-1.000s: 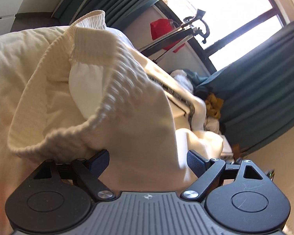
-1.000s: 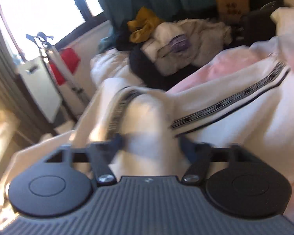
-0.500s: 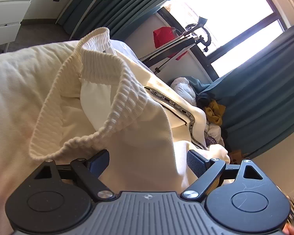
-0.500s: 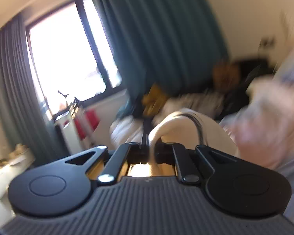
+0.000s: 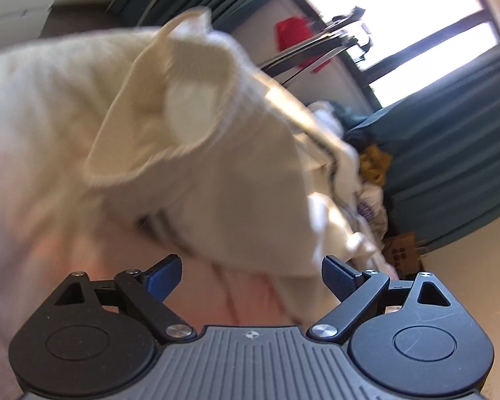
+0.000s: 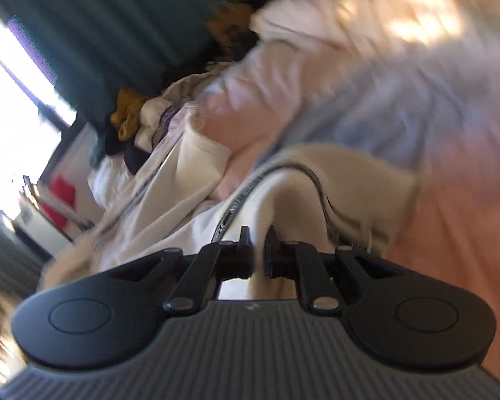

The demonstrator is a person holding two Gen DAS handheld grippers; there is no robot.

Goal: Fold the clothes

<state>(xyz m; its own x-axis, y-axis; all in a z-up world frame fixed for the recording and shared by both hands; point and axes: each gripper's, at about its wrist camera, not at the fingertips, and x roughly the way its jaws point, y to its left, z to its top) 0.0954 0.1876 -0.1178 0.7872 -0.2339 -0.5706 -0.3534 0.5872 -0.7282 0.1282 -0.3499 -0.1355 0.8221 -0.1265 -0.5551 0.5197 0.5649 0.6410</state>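
A cream sweatshirt (image 5: 250, 183) with a ribbed opening (image 5: 196, 66) and a black-and-white lettered band lies on the pink bedsheet (image 5: 216, 293). My left gripper (image 5: 251, 276) sits just short of its near edge. Its jaws are opening wide, with only the sheet between the blue pads. In the right wrist view my right gripper (image 6: 258, 253) pinches a raised fold of the same cream sweatshirt (image 6: 283, 200) beside the lettered band (image 6: 236, 206). Those jaws are opening slightly, but the cloth still sits squeezed between them. Both views are blurred by motion.
A heap of mixed clothes (image 6: 140, 123) with a mustard piece lies at the far end of the bed. Teal curtains (image 5: 450, 133) and a bright window stand behind it. A rack with a red item (image 5: 293, 30) is by the window. Pink and pale blue bedding (image 6: 400, 106) spreads to the right.
The right gripper closed on a fold of the sweatshirt and swung sideways with it. In the left view the cloth slid out from between the open jaws, baring pink sheet.
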